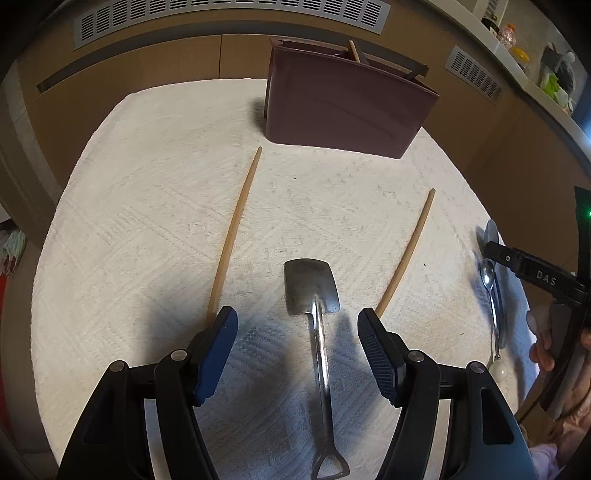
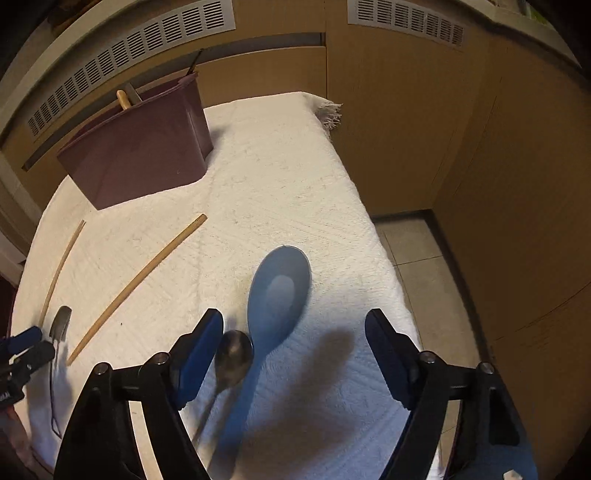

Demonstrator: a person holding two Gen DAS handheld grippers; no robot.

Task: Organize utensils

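Observation:
A maroon utensil holder (image 1: 343, 107) stands at the back of the white cloth, with a wooden stick and dark handles in it; it also shows in the right wrist view (image 2: 140, 151). My left gripper (image 1: 297, 325) is open, its jaws on either side of a metal shovel-shaped spoon (image 1: 314, 295). Two wooden chopsticks (image 1: 236, 229) (image 1: 408, 251) lie on either side. My right gripper (image 2: 293, 328) is open above a blue spoon (image 2: 277, 291) and a small metal spoon (image 2: 232, 358).
The white cloth (image 1: 147, 184) covers the table, with a fringed corner (image 2: 328, 110) at the far right. Wooden cabinets with vents (image 1: 229, 18) stand behind. Tiled floor (image 2: 417, 266) lies to the right of the table.

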